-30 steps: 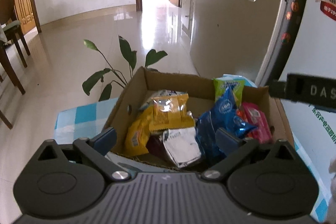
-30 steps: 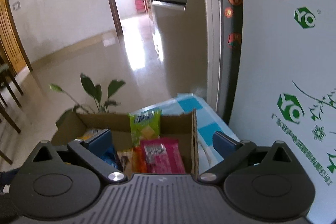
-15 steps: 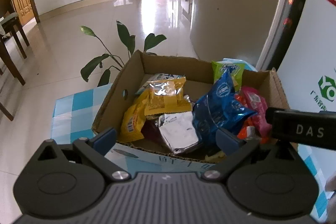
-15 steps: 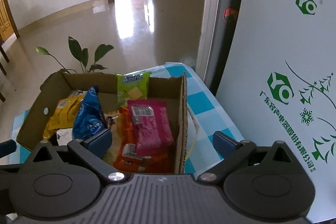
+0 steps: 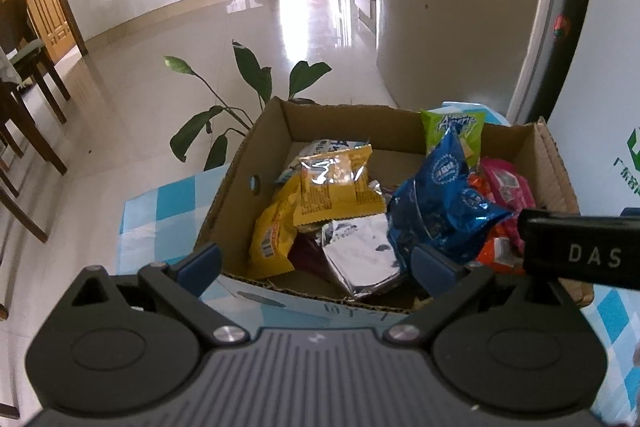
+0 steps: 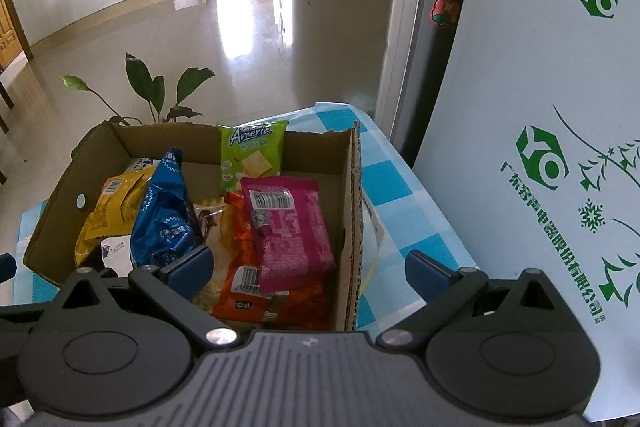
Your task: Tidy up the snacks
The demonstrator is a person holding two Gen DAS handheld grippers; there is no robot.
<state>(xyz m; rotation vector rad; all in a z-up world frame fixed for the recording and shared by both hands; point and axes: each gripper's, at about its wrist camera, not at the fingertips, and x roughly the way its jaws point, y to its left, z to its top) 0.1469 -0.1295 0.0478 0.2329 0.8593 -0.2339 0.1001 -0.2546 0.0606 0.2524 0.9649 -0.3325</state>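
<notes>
A cardboard box (image 5: 240,183) (image 6: 348,211) of snack packets stands on a blue-and-white checked cloth. In it lie yellow packets (image 5: 336,187), a silver packet (image 5: 360,255), a blue bag (image 5: 440,199) (image 6: 164,215), a green packet (image 6: 250,157) upright at the far wall, a pink packet (image 6: 290,227) and orange packets (image 6: 248,291). My left gripper (image 5: 316,263) is open and empty above the box's near edge. My right gripper (image 6: 308,267) is open and empty above the box's right wall.
A grey refrigerator (image 5: 460,7) and a pale blue printed appliance (image 6: 540,107) stand to the right. A potted plant (image 5: 240,99) is behind the box. Wooden chairs (image 5: 24,99) are at the far left. The right gripper's body (image 5: 576,253) crosses the left wrist view.
Both grippers have tilted downward and risen over the box, so more of its contents show. The right gripper's body sits lower in the left wrist view. Jaws stay open.
</notes>
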